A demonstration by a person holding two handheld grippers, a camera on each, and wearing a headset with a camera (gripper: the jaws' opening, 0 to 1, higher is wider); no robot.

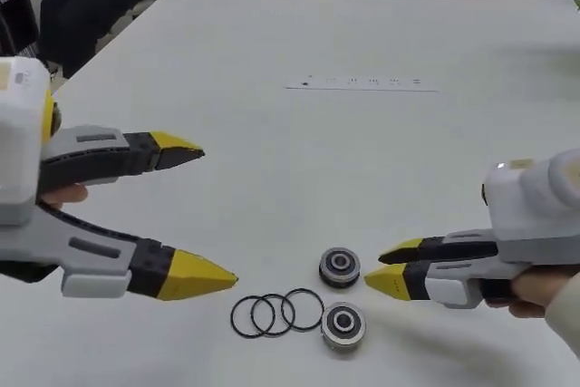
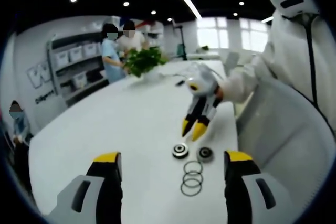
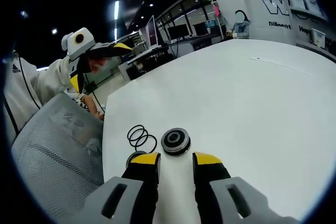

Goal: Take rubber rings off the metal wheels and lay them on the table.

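Rings (image 1: 275,314) lie beside wheels (image 1: 340,266); left tongs (image 1: 218,214) gape, right tongs (image 1: 374,267) slightly parted.

We counted three rubber rings (image 1: 283,311) on the table (image 1: 272,133) in the head view, and the same three in the left gripper view. There were two metal wheels (image 1: 340,266), and both of those views agreed. In the right gripper view we made out one wheel whole and a second partly hidden behind a jaw; the rings there overlapped too much to count. There were two grippers, the left gripper (image 1: 218,215) and the right gripper (image 1: 373,267). We saw three people (image 2: 113,51) in the background of the left gripper view.
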